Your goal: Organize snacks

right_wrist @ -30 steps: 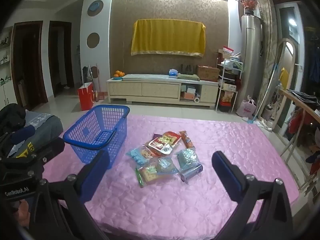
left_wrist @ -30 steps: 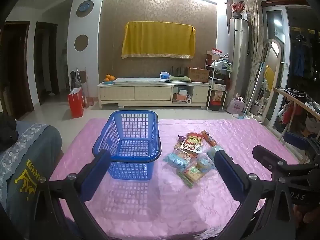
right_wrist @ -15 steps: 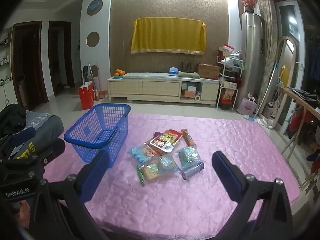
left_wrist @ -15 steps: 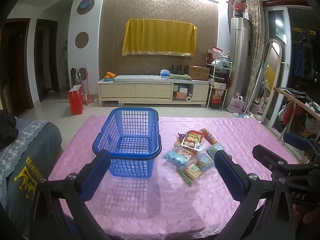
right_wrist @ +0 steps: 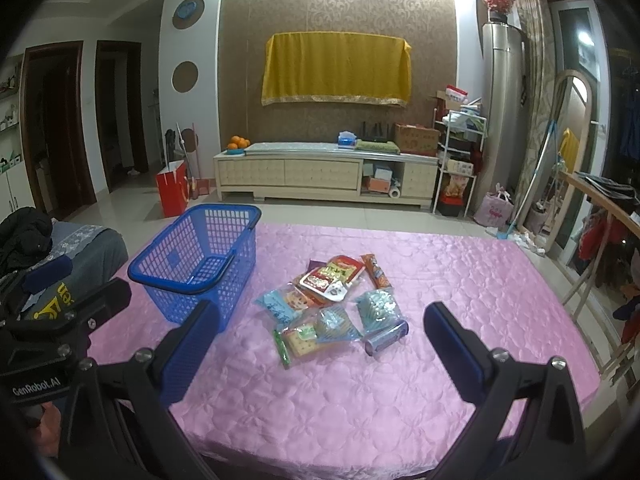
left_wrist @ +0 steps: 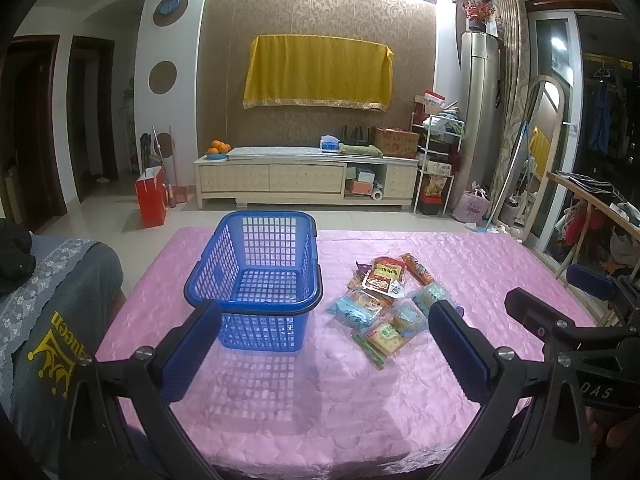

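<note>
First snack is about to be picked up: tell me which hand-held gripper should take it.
Right hand-held gripper: open, with the pile of plastic snack packets straight ahead; the left one faces the empty blue plastic basket.

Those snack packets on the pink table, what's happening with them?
A person holds two black grippers with blue pads, the left gripper and the right gripper, both open and holding nothing. A pile of small colourful snack packets lies on the pink quilted tablecloth, just right of the blue plastic mesh basket. The basket is empty, so no snack has been put away yet.
</note>
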{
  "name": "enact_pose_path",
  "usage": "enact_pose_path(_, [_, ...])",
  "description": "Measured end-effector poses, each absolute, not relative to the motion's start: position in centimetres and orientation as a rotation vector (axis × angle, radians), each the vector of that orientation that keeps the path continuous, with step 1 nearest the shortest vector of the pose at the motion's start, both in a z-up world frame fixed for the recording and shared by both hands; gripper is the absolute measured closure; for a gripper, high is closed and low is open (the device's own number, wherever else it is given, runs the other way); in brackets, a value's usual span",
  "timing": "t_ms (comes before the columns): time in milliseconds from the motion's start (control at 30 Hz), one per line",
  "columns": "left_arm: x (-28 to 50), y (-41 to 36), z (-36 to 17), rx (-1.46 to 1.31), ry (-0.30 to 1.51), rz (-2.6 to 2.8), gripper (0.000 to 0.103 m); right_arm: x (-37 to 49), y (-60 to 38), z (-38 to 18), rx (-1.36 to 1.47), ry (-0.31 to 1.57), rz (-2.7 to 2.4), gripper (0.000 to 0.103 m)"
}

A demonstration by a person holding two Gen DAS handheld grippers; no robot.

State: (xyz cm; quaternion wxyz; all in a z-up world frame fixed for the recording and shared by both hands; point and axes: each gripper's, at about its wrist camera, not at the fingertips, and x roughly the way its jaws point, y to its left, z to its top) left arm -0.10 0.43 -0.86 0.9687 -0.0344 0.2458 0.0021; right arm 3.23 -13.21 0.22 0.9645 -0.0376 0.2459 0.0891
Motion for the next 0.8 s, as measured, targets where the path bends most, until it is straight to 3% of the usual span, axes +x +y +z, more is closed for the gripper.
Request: enact_pose_path(800, [-0.03, 0.34, -1.39, -0.068, 0.509, 0.0, 0.001, 3.43, -13.29, 0.03, -0.084, 0.519, 0.178, 0.0])
